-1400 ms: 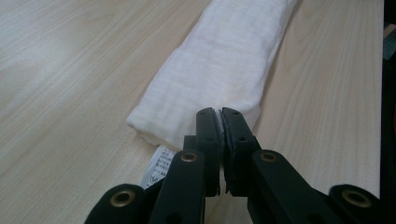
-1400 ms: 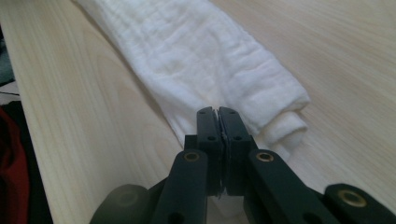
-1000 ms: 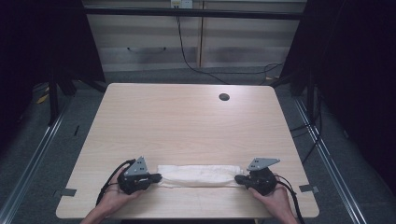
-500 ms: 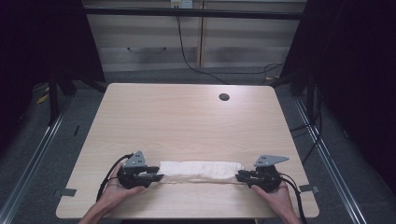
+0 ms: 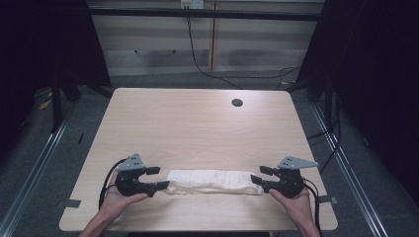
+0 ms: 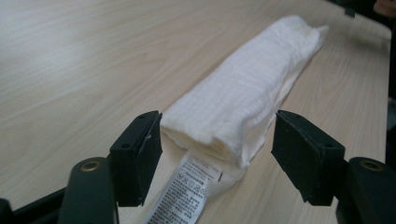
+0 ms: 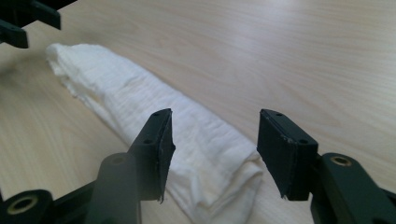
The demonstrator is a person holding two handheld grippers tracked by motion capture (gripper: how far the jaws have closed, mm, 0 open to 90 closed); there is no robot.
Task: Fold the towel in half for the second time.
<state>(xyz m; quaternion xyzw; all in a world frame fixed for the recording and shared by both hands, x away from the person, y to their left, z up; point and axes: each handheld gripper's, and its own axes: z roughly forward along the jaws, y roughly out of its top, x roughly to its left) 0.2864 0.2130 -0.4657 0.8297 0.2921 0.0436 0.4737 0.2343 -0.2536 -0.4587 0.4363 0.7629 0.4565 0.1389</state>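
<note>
Where the table (image 5: 197, 123) nears the person, a folded white cloth (image 5: 212, 181) lies flat; left gripper (image 5: 157, 178) and right gripper (image 5: 257, 175) at its ends, jaws just opened wide, gripping nothing; care label (image 6: 182, 191) at the left end.

Looks like a lab or test-rig room, not anyone's home. There's a pale wood-laminate table with rounded corners (image 5: 197, 128) and a round cable hole (image 5: 237, 102), sitting on grey carpet floor (image 5: 64, 163) between metal floor rails (image 5: 42, 163). Black curtains (image 5: 375, 74) hang on both sides, grey low cabinets (image 5: 207, 44) at the back, black cables (image 5: 207, 69) trailing down.
</note>
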